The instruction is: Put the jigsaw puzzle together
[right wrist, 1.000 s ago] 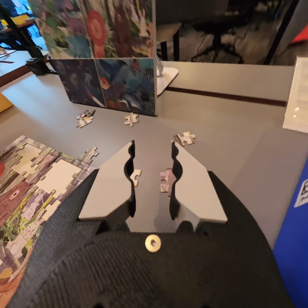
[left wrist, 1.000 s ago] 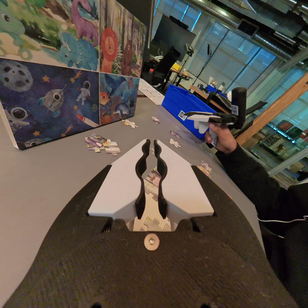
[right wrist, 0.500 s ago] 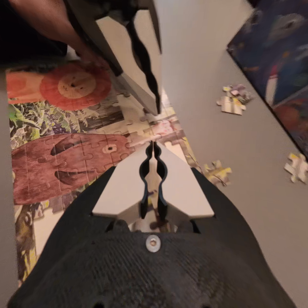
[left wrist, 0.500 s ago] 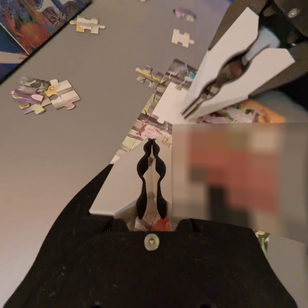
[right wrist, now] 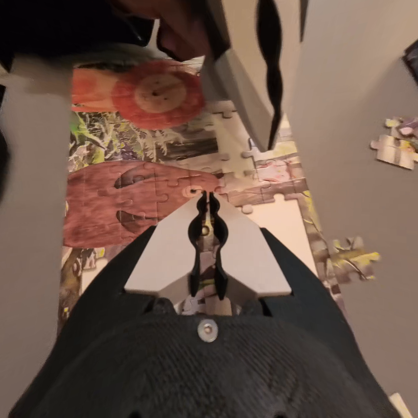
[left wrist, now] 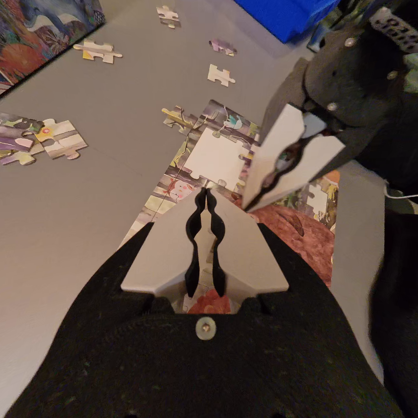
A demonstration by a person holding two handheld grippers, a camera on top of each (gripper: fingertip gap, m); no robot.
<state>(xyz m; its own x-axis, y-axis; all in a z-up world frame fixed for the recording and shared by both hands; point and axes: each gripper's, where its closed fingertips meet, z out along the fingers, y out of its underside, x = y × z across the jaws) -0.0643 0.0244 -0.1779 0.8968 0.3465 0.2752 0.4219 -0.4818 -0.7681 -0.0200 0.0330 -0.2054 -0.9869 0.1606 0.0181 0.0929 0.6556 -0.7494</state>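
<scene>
The partly built jigsaw puzzle [left wrist: 294,226] lies flat on the grey table, showing a brown bear [right wrist: 135,199] and an orange lion [right wrist: 158,95], with white gaps [left wrist: 214,153] where pieces are absent. My left gripper [left wrist: 206,192] is shut, its tips down at the puzzle's upper part beside a gap. My right gripper [right wrist: 207,193] is shut, its tips at the bear's head. I see no piece between either pair of tips. The two grippers stand close together, the right gripper [left wrist: 247,208] just right of the left one. The left gripper [right wrist: 270,144] also shows in the right wrist view.
Loose pieces lie on the table [left wrist: 90,203]: a joined cluster [left wrist: 45,142], single pieces [left wrist: 98,51] [left wrist: 220,75] [left wrist: 222,46], and one piece [left wrist: 178,118] touching the puzzle's edge. A picture board [left wrist: 34,34] stands at the far left. A blue bin [left wrist: 282,15] is far right. One gripper's finger ends stand about 6 centimetres off the other's. My right gripper's tips are some 6 centimetres from the brown bear [right wrist: 135,199]. It turns up in the left wrist view [left wrist: 291,237] as well.
Both grippers have come down from above the table onto the puzzle. The right gripper, open a second ago, is shut. Since half a second ago both have shifted only slightly.
</scene>
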